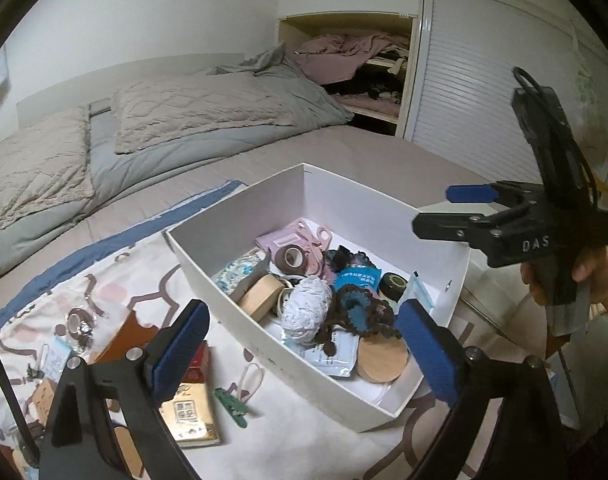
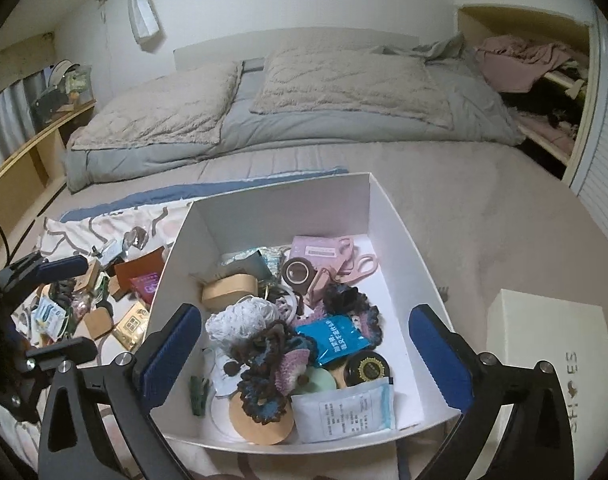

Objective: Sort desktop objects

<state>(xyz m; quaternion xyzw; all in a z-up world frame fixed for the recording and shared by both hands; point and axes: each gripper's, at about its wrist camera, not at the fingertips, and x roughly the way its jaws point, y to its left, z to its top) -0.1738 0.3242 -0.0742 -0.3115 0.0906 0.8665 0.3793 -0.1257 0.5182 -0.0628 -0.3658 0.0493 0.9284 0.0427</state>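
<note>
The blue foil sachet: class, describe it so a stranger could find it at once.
Start at the white box on the bed. Among its jumble, the blue foil sachet lies on dark crochet pieces, above a black round tin. It alone is bright blue with white print.

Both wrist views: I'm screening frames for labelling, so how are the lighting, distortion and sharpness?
Left wrist view: dim, bluish indoor light, strong fisheye bending, dark corners; white box is sharp. Right wrist view: same dimness and curvature; box contents readable, left gripper dark at the edge.

Home bedroom: bed (image 2: 384, 168), pillows (image 2: 164, 104), probably wardrobe (image 1: 484, 80).
</note>
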